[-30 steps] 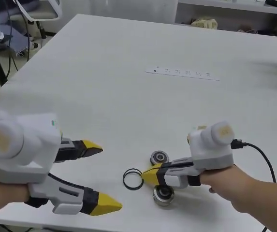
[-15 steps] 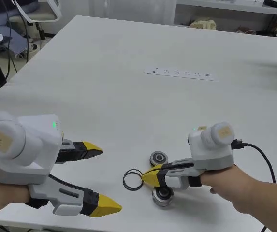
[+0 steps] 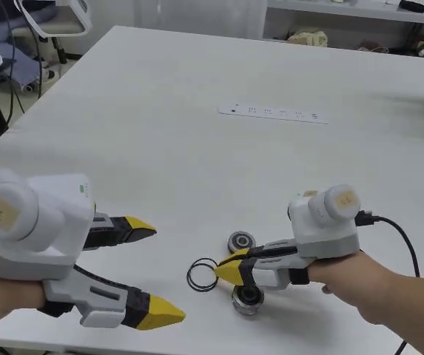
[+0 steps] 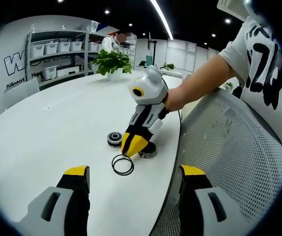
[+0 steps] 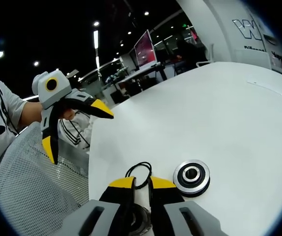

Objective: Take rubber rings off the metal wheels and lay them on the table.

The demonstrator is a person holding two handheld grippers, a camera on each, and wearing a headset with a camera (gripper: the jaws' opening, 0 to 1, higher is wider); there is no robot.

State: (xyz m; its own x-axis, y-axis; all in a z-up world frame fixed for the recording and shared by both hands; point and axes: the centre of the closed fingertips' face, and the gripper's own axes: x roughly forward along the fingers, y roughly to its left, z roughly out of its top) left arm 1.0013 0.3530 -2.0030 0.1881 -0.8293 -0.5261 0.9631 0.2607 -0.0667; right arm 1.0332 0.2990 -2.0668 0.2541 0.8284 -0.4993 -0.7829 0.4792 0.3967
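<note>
Your right gripper [image 3: 228, 271] has its jaws almost closed at the edge of the rubber ring [image 3: 202, 275], which lies flat on the bench [image 3: 197, 148] just ahead of them, while your left gripper [image 3: 164, 272] is wide open and empty, so if you lift before you open, you may drag the ring along.

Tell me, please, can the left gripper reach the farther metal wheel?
Probably yes: the left gripper is open, bare table leads to the farther wheel, and the right gripper sits over the nearer wheel.

Counted on table [image 3: 160, 111]: 2 metal wheels [image 3: 241, 241] [image 3: 247, 298], 1 rubber ring [image 3: 202, 274], 1 pwr strip [image 3: 273, 113]; 2 grippers [image 3: 169, 272] [image 3: 223, 271] seen.
</note>
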